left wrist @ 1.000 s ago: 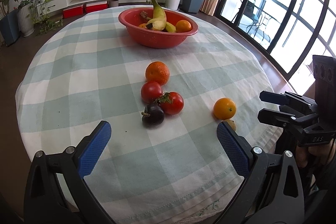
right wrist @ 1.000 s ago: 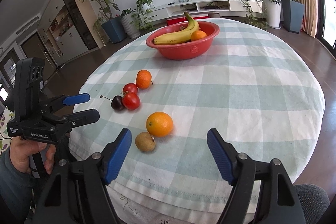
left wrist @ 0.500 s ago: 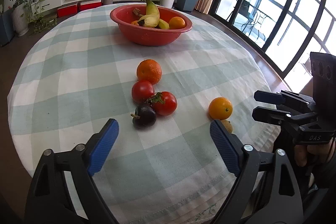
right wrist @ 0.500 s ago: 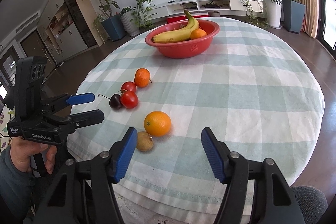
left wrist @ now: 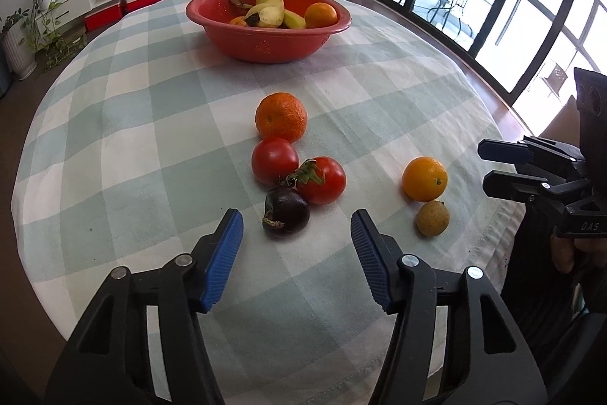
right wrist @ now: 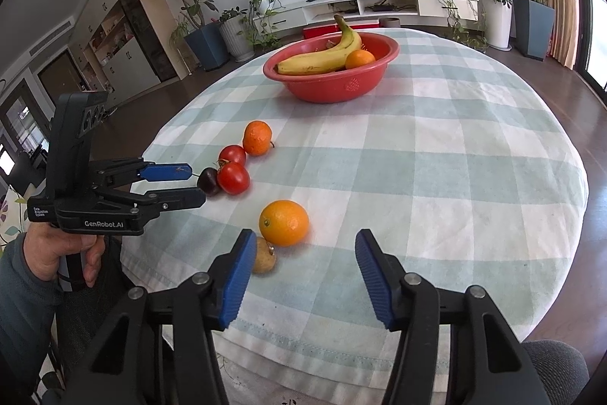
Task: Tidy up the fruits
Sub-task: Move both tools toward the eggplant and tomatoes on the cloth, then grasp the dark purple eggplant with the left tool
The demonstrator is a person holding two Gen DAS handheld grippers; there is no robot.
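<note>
On the table (left wrist: 114, 124), a bowl (left wrist: 265, 44) stands at the far side holding bananas (left wrist: 269, 6) and an orange. Nearer, in the left wrist view, a mandarin (left wrist: 280, 116), two tomatoes (left wrist: 275, 160) and a mangosteen (left wrist: 284, 211) cluster together; well right of them an orange (left wrist: 425, 178) lies just behind a small round fruit (left wrist: 433, 218)

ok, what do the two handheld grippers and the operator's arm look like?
Both match: black plastic frames with silver pivot bolts and ribbed blue pads on the jaws. Left gripper carries white "GenRobot.AI" lettering and a black camera block on top; right gripper reads "DAS". The sleeve is grey-blue. No cables visible.
</note>
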